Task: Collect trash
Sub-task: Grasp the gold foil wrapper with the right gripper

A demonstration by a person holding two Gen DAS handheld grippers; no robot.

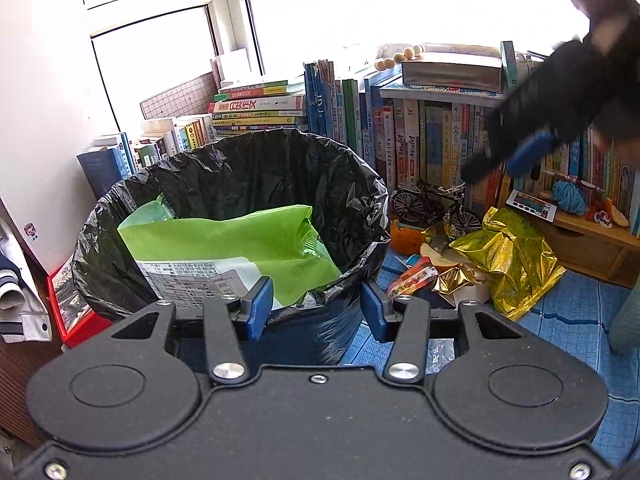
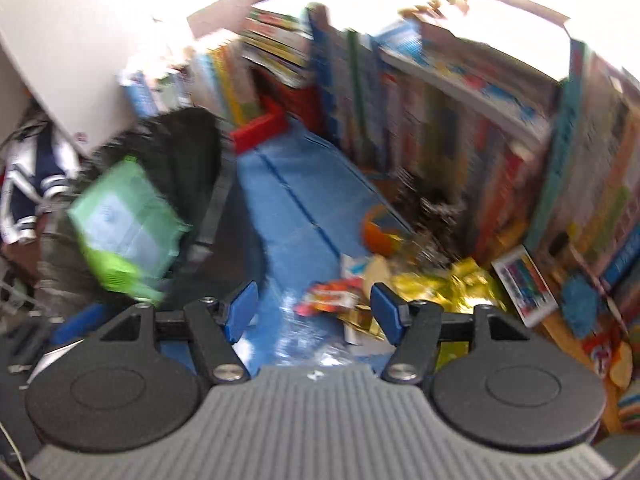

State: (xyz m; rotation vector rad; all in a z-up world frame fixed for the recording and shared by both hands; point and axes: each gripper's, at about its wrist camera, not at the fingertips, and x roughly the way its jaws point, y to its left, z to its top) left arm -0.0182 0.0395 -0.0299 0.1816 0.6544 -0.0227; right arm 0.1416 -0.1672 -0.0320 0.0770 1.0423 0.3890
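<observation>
A bin with a black liner (image 1: pixel 352 200) holds a green snack bag (image 1: pixel 240 236). My left gripper (image 1: pixel 316 310) sits at its near rim, and bunched liner fills the gap between the blue pads (image 1: pixel 260 308). To the right, on the blue mat (image 1: pixel 560 320), lies trash: a gold foil bag (image 1: pixel 508 256), a red-orange wrapper (image 1: pixel 412 280) and orange peel (image 1: pixel 404 238). My right gripper (image 2: pixel 314 312) is open and empty over the mat, just short of the wrapper (image 2: pixel 328 300) and gold foil (image 2: pixel 440 284). It also shows blurred as the right gripper (image 1: pixel 500 164) at upper right. The bin (image 2: pixel 180 152) with the green bag (image 2: pixel 124 232) lies to its left.
Rows of books (image 1: pixel 400 136) line the wall under the window. A model bicycle (image 1: pixel 436 204) stands behind the trash. A wooden shelf (image 1: pixel 592 236) with blue yarn (image 1: pixel 568 196) is at the right. A red box (image 1: pixel 68 304) and clothing (image 1: pixel 16 292) sit left of the bin.
</observation>
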